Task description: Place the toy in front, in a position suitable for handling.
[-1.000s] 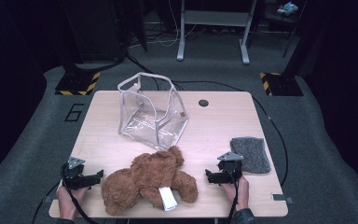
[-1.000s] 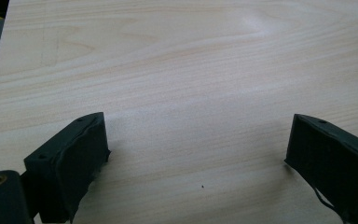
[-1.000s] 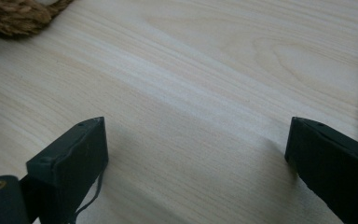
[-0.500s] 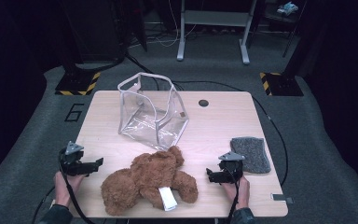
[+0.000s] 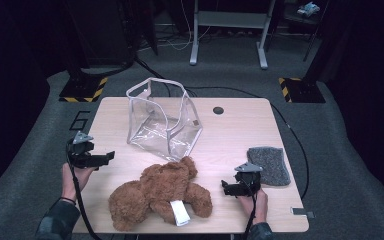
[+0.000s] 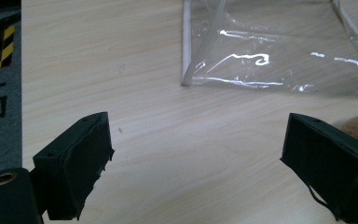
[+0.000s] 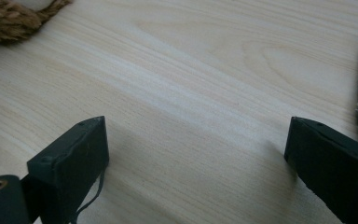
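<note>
Teddy bear: lies flat near the front edge of the table, between the two grippers, a white tag at its lower side. Nothing holds or touches it. A sliver of its brown fur shows at the right edge of the left gripper view and at the top left corner of the right gripper view.

Clear bag: stands open just behind the bear, toward the middle of the table, its walls slumped and creased. It holds nothing. In the left gripper view its near corner lies ahead of the jaws, well clear of them.

Left gripper: held above the left edge of the table, to the bear's left, pointing toward the bag and bear. Jaws stand wide apart with only bare wood between them.

Right gripper: low over the table at the bear's right, just beside its leg. Jaws likewise spread wide, with nothing between them.

Grey felt pad: lies flat to the right of the right gripper, untouched.

Assessment: the work appears to be putting the bear into the bag, and it stands at the very start. Nothing is gripped; the bear is outside the bag. Remaining, in my judgement: seize the bear, steady the bag's mouth, insert the bear.
</note>
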A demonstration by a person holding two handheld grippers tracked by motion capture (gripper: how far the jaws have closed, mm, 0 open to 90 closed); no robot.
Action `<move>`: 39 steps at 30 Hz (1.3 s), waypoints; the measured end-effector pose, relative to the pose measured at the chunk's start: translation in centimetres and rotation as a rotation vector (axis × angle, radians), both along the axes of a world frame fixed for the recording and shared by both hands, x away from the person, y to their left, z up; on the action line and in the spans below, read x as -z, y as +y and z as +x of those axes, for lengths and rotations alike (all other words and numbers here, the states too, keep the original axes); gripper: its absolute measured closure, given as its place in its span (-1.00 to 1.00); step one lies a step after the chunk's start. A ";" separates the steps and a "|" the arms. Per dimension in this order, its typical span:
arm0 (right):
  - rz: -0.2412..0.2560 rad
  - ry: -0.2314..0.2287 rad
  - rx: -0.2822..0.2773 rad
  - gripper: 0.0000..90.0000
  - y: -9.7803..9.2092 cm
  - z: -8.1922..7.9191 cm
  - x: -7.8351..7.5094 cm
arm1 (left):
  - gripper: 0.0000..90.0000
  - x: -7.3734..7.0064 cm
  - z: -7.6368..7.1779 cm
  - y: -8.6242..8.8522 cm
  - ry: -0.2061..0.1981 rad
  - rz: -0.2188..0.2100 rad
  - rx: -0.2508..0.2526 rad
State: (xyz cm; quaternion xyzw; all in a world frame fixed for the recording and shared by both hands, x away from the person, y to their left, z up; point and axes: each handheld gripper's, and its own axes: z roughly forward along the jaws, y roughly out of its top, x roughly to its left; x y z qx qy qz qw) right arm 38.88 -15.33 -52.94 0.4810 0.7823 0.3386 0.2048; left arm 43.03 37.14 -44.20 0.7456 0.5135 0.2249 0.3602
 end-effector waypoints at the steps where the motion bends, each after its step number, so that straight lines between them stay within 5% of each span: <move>1: -0.007 0.000 -0.004 -0.88 -0.1 0.0 0.0 | -0.82 -0.1 0.3 -0.2 -0.009 0.001 -0.002; 15: -0.005 -0.002 -0.003 -0.87 -0.1 0.0 0.0 | -0.80 -2.5 4.7 -1.9 0.009 -0.003 0.066; 23: -0.009 -0.003 -0.009 -0.87 -0.1 0.0 0.0 | -0.80 -3.4 6.3 -3.0 0.007 0.014 0.091; 39: -0.011 -0.004 -0.006 -0.86 -0.1 0.0 0.0 | -0.80 -4.5 9.3 -4.0 0.004 -0.022 0.105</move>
